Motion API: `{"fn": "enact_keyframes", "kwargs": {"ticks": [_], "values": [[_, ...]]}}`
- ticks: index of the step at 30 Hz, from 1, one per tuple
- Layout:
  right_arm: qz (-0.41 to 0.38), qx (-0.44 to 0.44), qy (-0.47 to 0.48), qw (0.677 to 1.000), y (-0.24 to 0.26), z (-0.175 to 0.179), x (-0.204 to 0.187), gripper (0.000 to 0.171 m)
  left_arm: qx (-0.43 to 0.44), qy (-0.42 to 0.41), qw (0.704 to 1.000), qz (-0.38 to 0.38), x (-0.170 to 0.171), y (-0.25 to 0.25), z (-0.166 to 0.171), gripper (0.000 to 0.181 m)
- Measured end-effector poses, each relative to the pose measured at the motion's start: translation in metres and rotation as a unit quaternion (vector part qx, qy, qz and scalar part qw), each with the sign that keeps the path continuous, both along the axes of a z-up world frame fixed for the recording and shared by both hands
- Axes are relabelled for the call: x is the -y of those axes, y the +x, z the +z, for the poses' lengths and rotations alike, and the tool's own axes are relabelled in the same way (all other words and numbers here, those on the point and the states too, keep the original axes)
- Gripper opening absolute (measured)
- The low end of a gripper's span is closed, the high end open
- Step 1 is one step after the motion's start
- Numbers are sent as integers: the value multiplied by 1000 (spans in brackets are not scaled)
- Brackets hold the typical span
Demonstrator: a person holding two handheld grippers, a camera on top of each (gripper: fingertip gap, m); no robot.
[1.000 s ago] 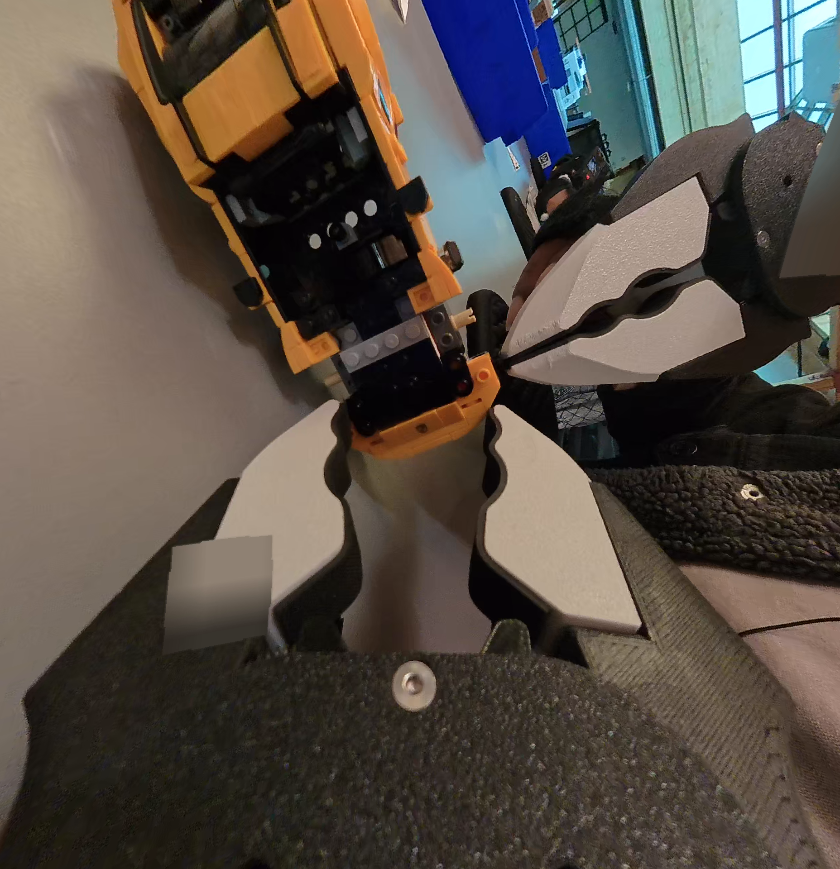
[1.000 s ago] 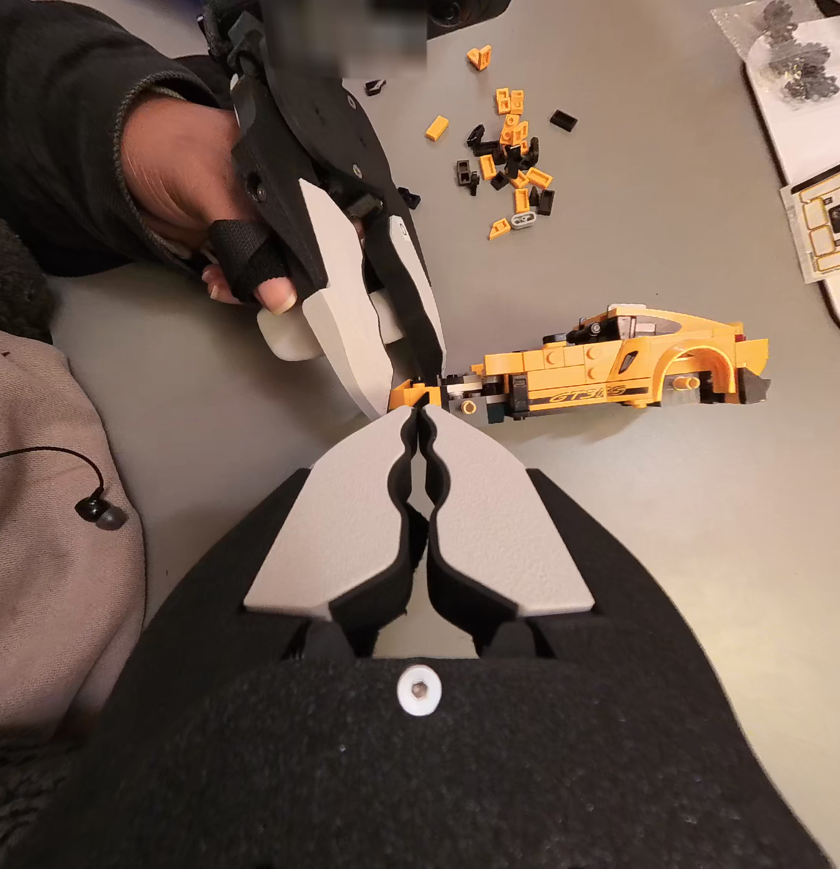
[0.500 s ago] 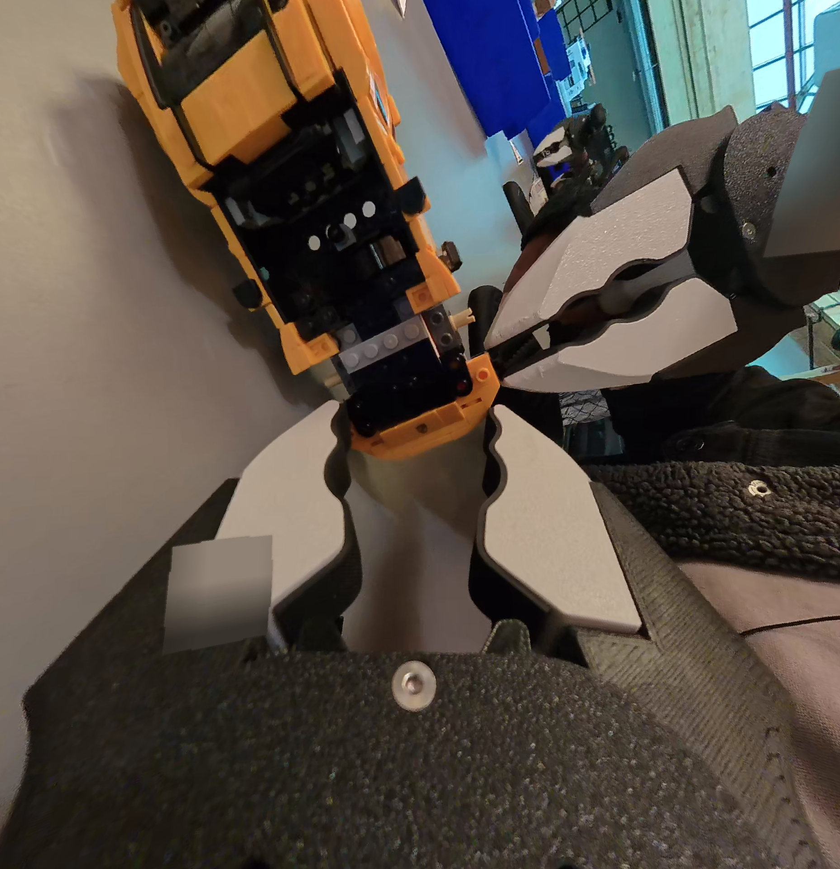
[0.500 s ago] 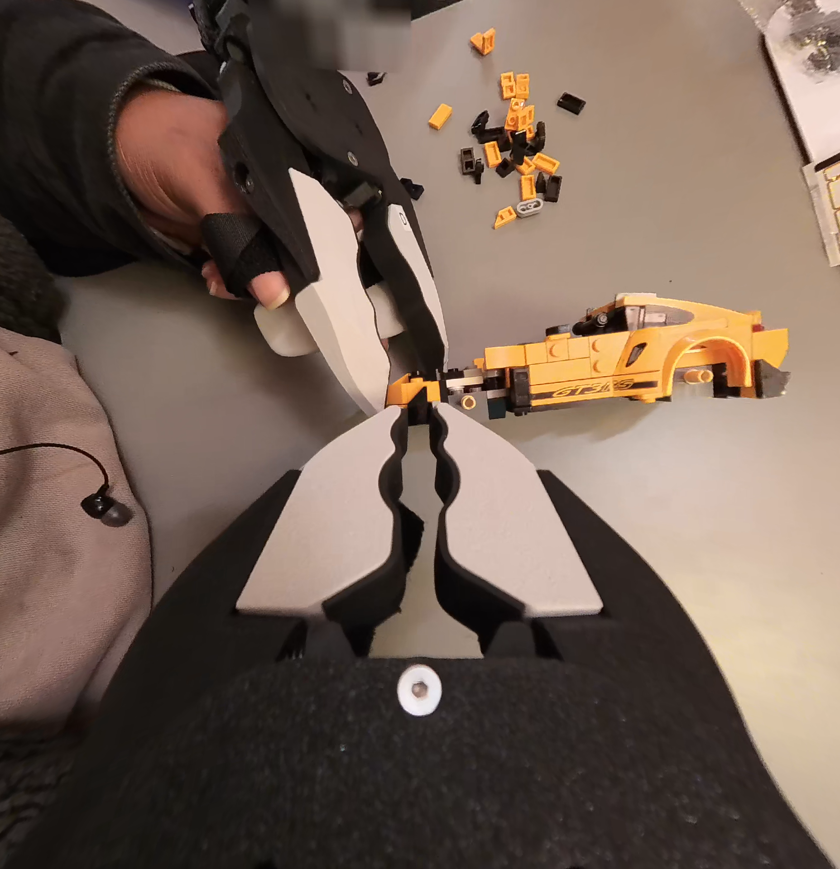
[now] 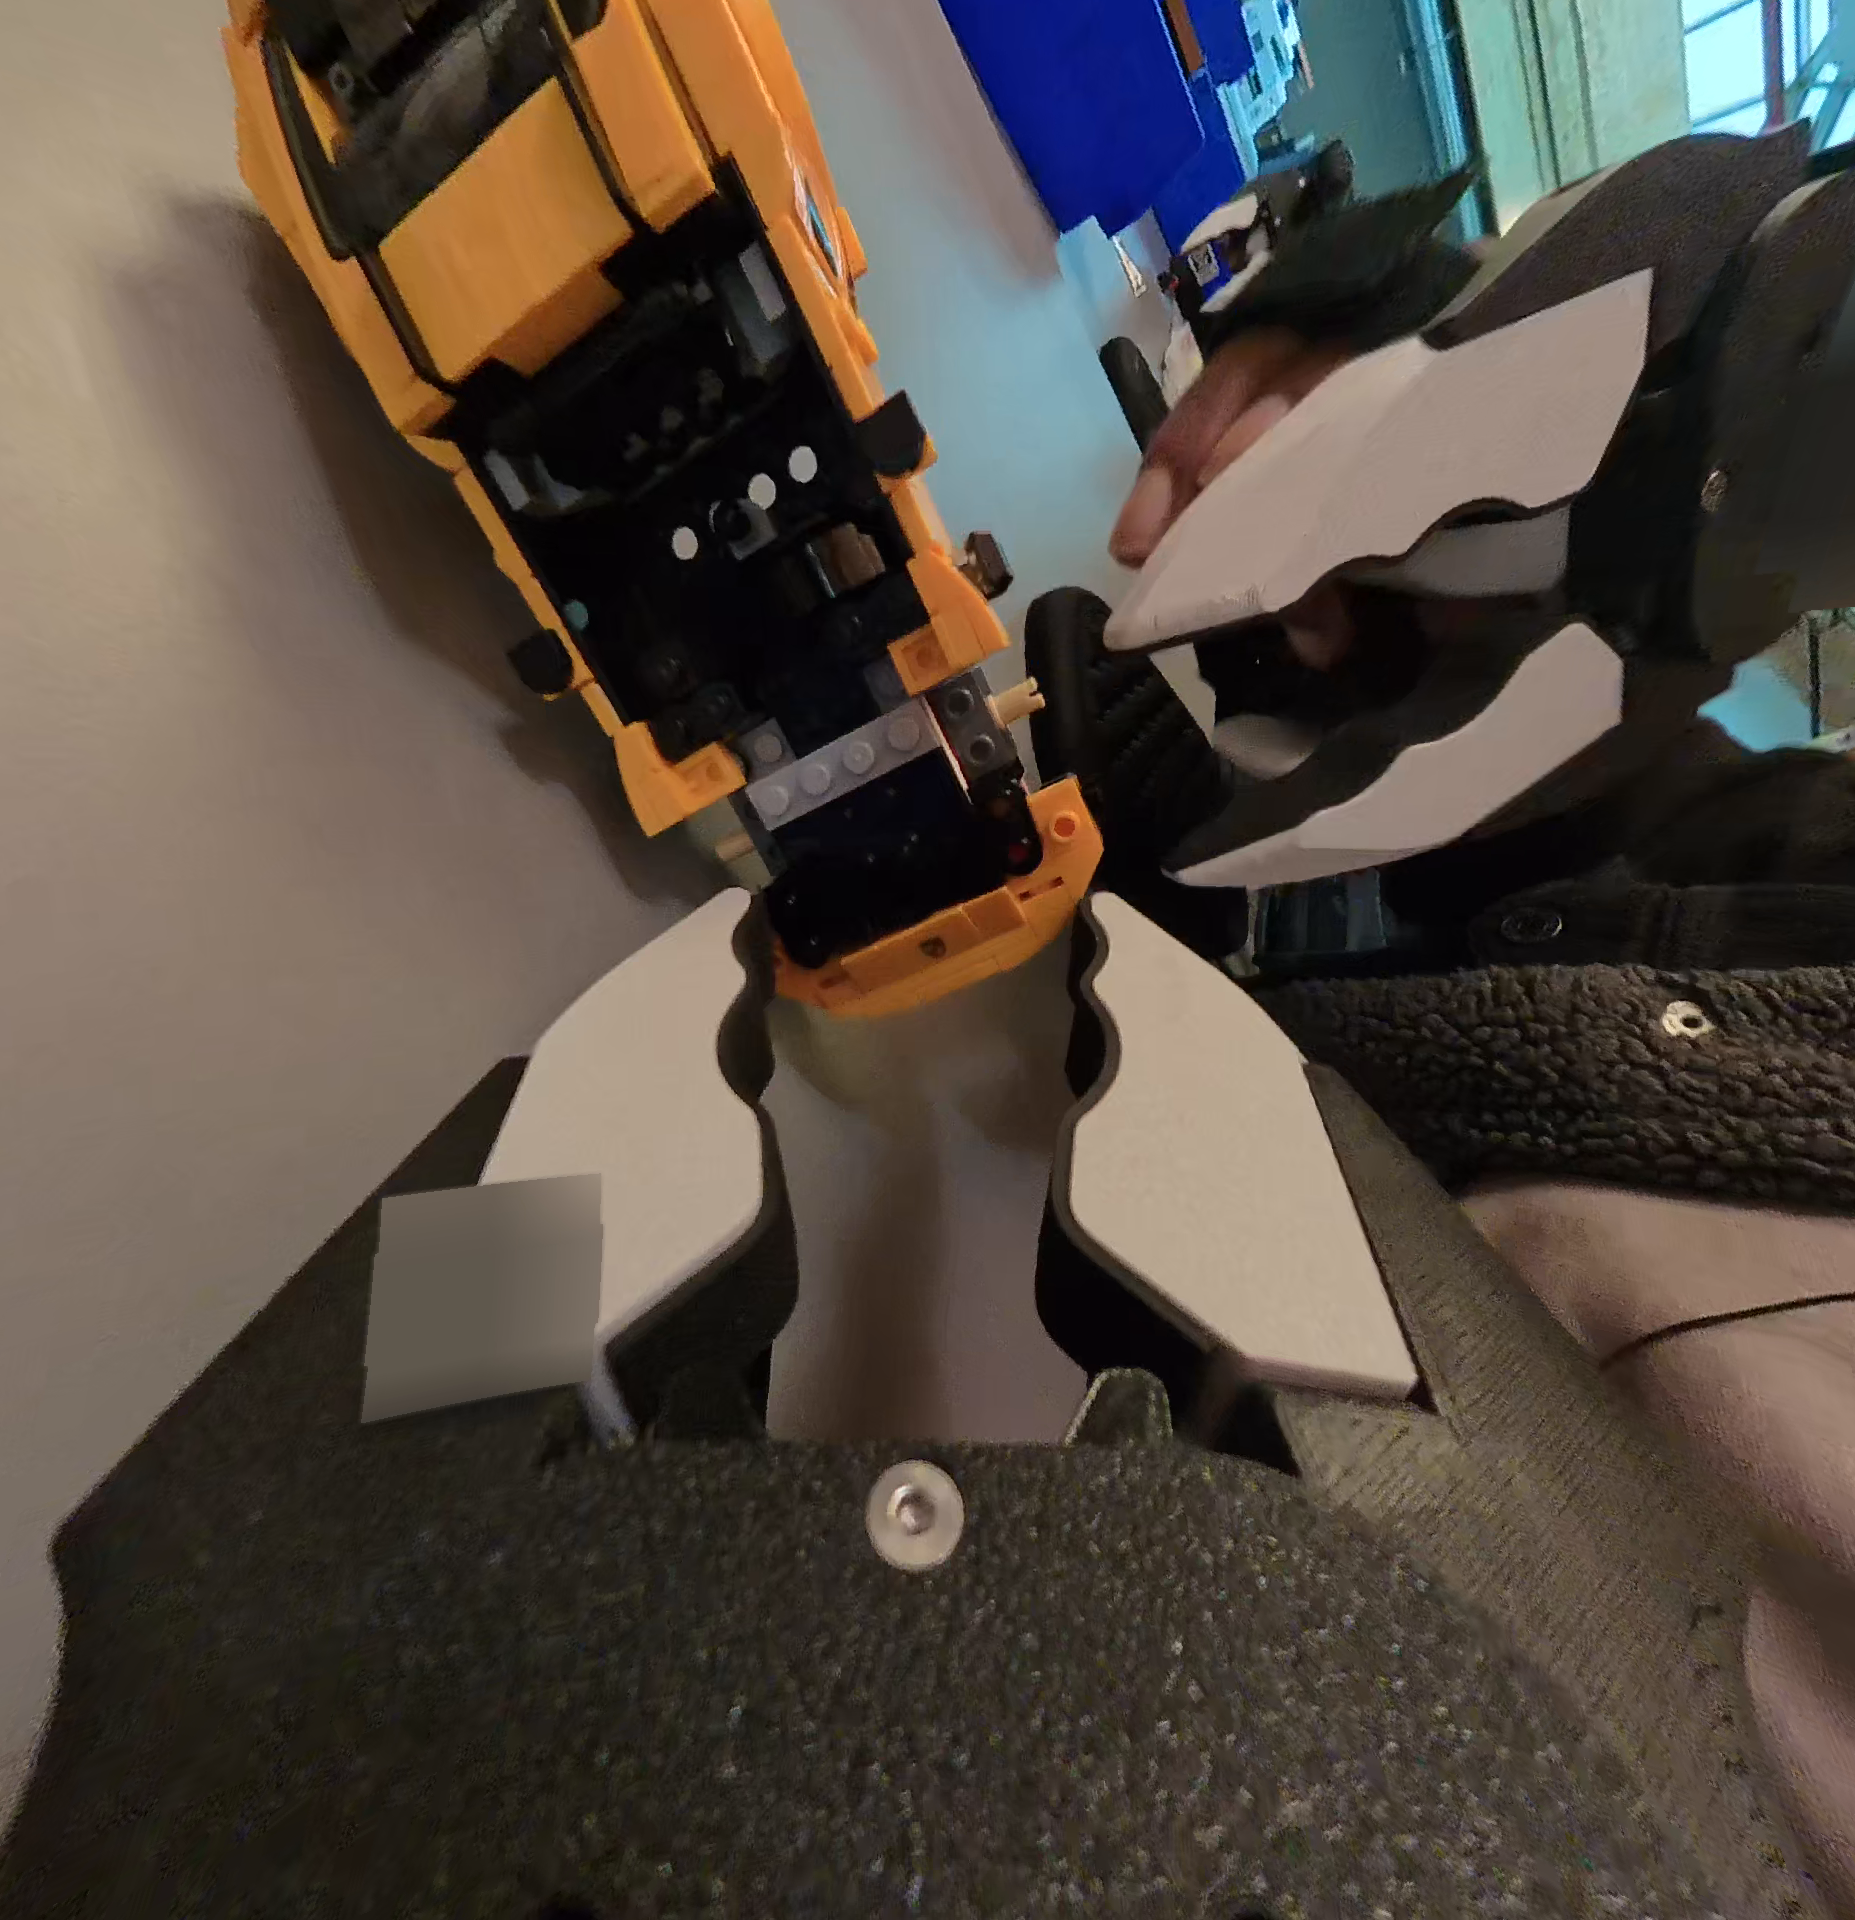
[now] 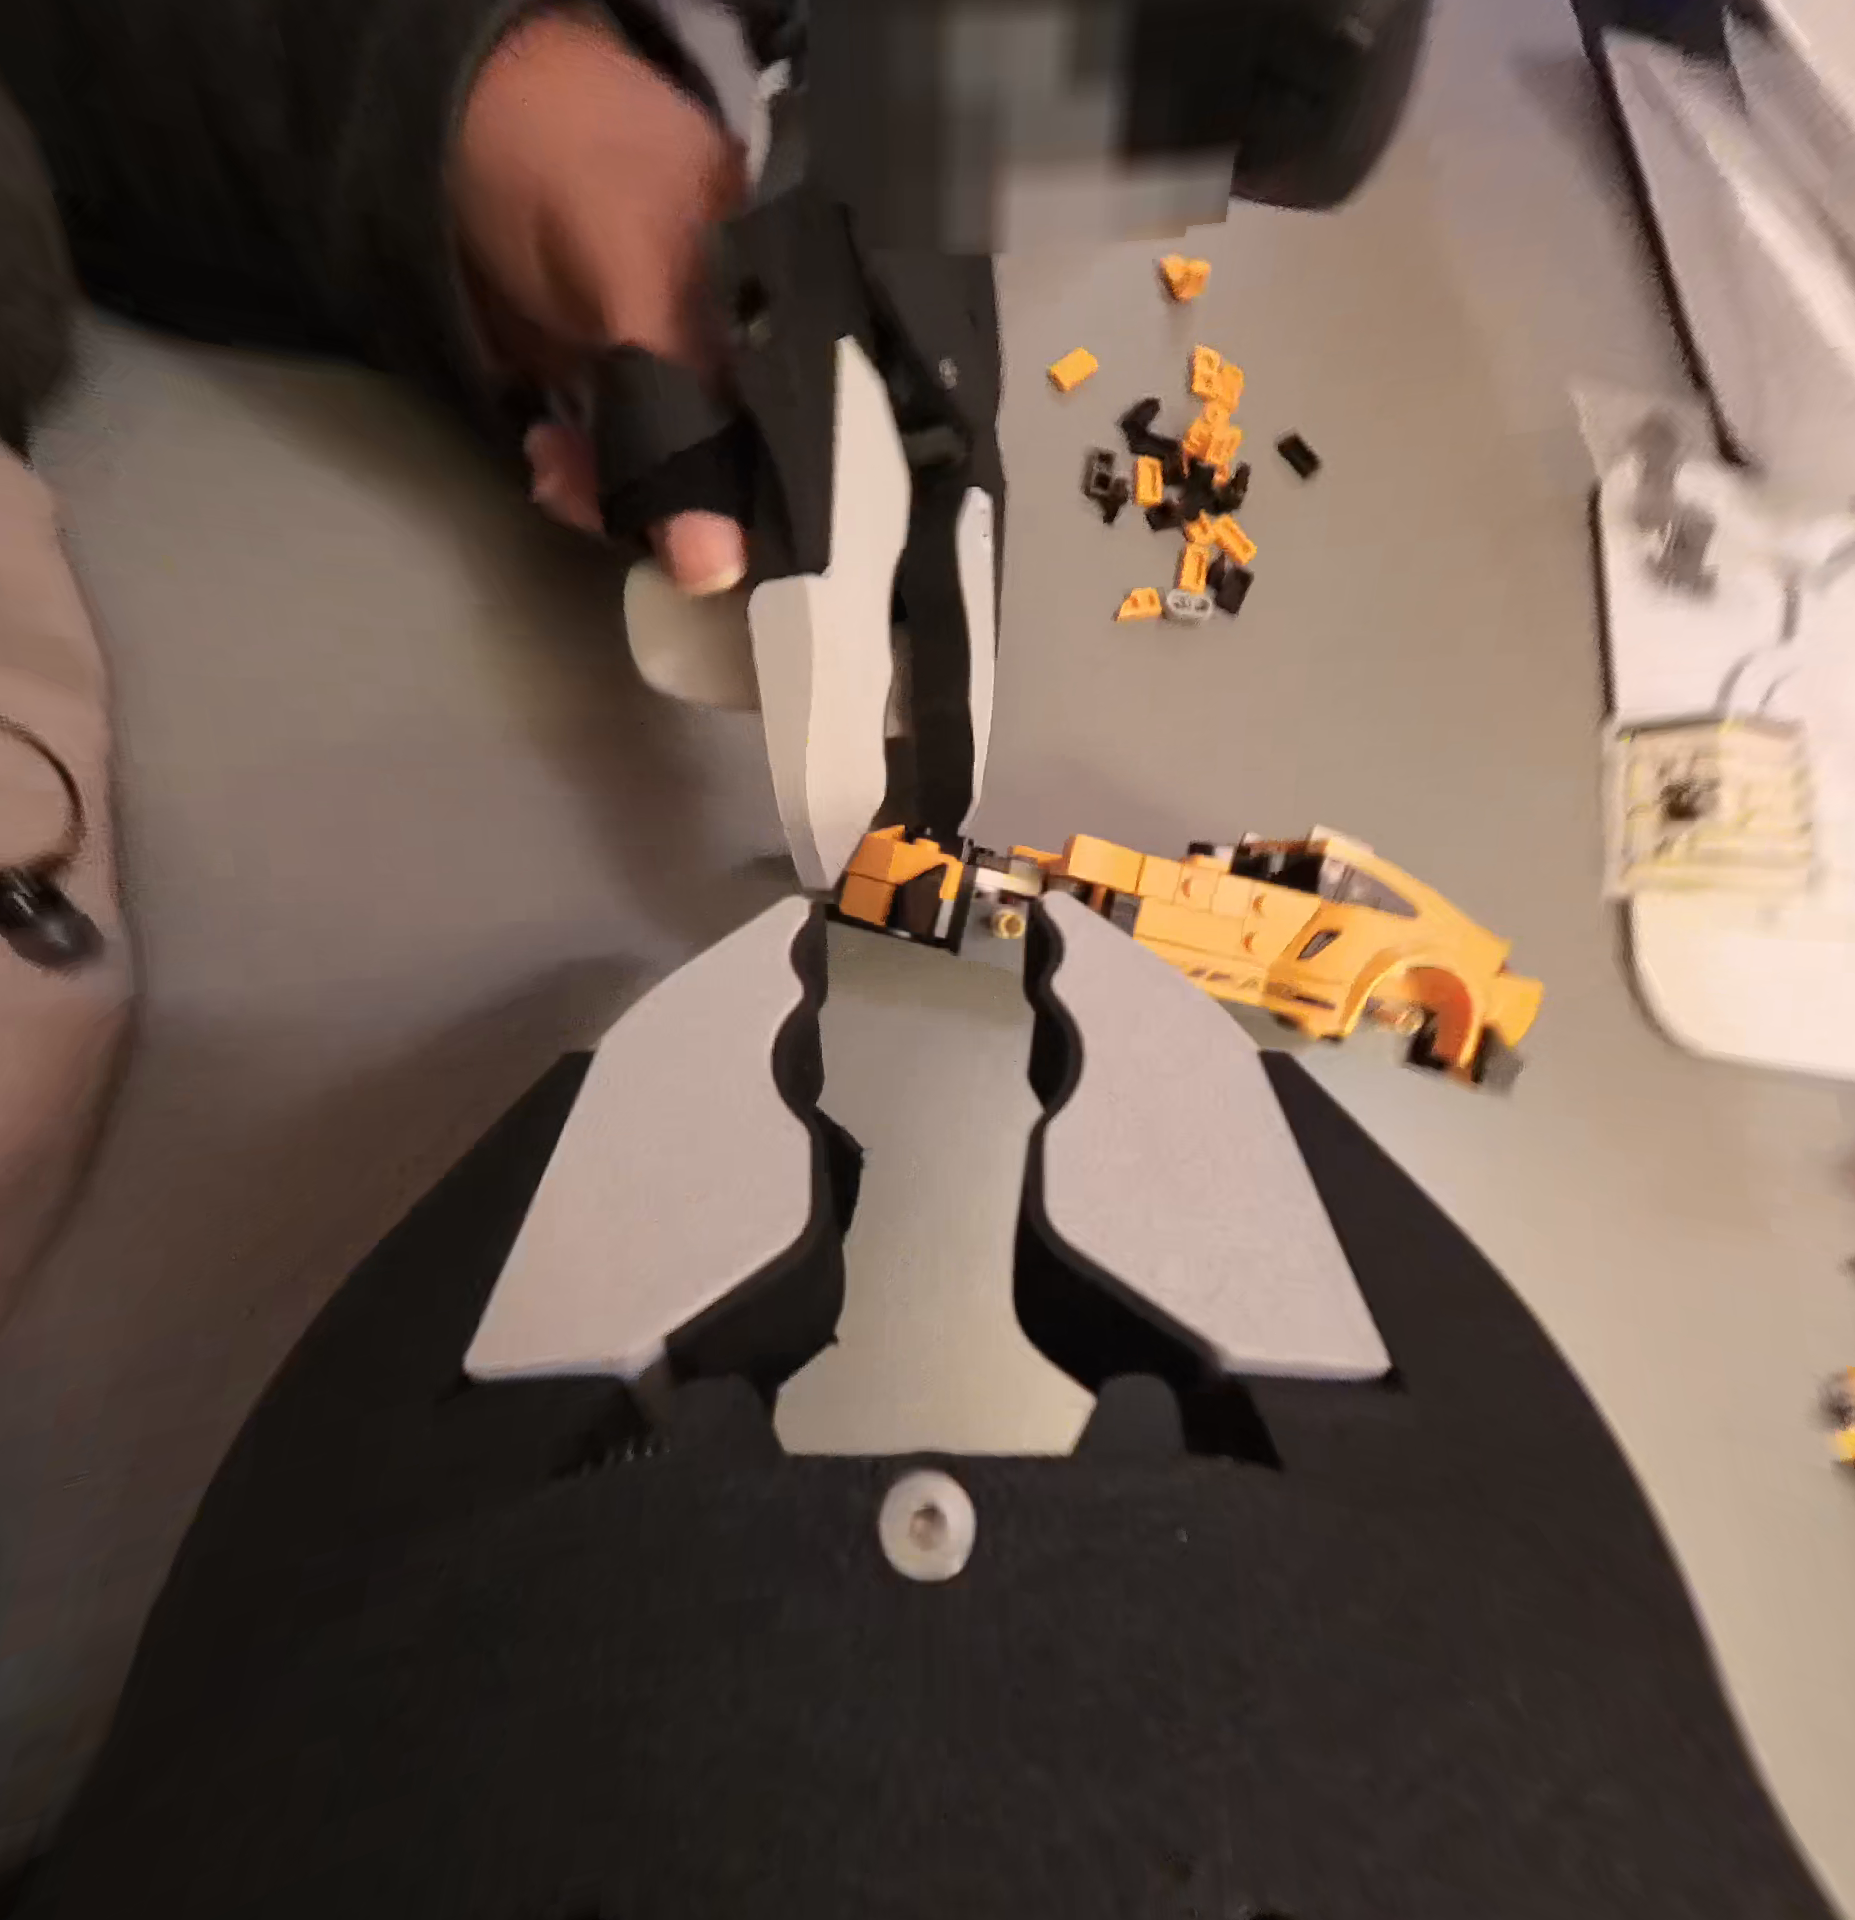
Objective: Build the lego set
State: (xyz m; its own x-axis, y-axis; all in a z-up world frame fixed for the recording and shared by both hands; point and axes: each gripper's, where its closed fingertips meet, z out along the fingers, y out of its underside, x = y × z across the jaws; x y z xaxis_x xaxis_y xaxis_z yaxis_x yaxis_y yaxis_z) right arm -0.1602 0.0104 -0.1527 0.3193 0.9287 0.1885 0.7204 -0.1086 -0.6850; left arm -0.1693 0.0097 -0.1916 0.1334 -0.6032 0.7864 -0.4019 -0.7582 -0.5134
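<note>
The orange lego car [image 5: 632, 364] lies on the grey table, with its black inside showing in the left wrist view. My left gripper [image 5: 918, 925] is shut on the car's front end, one finger on each side. It also shows in the right wrist view [image 6: 881, 821], held by a hand and clamping the car's nose. My right gripper [image 6: 925, 914] is open and empty. Its tips sit just short of the car [image 6: 1266, 914], near a beige axle pin [image 6: 1006, 922]. In the left wrist view it [image 5: 1151, 748] hovers open to the right of the car.
A pile of loose orange and black pieces [image 6: 1193, 488] lies on the table beyond the car. A white tray [image 6: 1754, 997] with a sticker sheet [image 6: 1712, 810] and a clear bag of parts [image 6: 1681, 520] is at the right. The person's clothing and an earbud [image 6: 40, 925] are at the left.
My right gripper has gone from shut to wide open and swung round the car's front side. My left gripper still clamps the car's nose.
</note>
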Motion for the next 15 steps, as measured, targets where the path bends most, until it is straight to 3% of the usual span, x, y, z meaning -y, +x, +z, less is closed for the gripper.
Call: {"fn": "enact_keyframes", "kwargs": {"ticks": [4, 8, 15], "values": [[134, 83, 69, 985, -4, -10, 3, 42, -4, -1, 1000, -28, 3, -3, 0, 54], [248, 159, 121, 948, -15, -18, 3, 42, -11, 3, 999, -51, 5, -6, -1, 54], [325, 197, 152, 912, -22, -26, 3, 23, -11, 6, 998, -60, 6, -8, -1, 54]]}}
